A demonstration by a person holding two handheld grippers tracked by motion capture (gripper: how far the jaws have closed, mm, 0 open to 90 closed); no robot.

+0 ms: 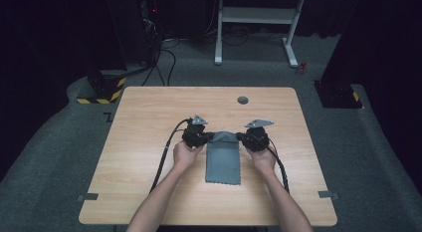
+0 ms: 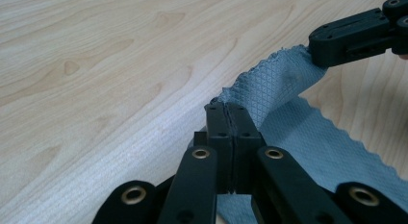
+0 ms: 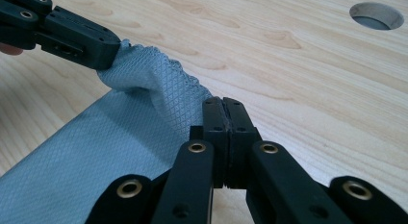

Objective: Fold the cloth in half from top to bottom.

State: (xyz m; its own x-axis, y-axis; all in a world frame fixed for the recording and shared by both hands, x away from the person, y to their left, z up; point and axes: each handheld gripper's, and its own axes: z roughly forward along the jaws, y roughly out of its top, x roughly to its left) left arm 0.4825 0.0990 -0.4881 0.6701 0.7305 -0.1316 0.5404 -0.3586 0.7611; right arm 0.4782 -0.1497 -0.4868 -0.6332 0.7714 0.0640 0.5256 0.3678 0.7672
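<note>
Grey waffle-weave cloth [image 1: 223, 160] lies on the wooden table [image 1: 149, 122]; its far edge is lifted. Left gripper [image 2: 225, 107] and right gripper [image 3: 224, 103] each clamp one far corner.

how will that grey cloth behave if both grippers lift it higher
Probably floppy: the grey cloth sags between the left gripper and right gripper. Likely light, being thin. Its waffle texture should resist slipping.

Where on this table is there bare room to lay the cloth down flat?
Bare wood runs along the far edge around the hole, down the left side beyond the left gripper and its cable, and down the right side past the right gripper. The middle is crowded: both grippers pinch the cloth there.
</note>
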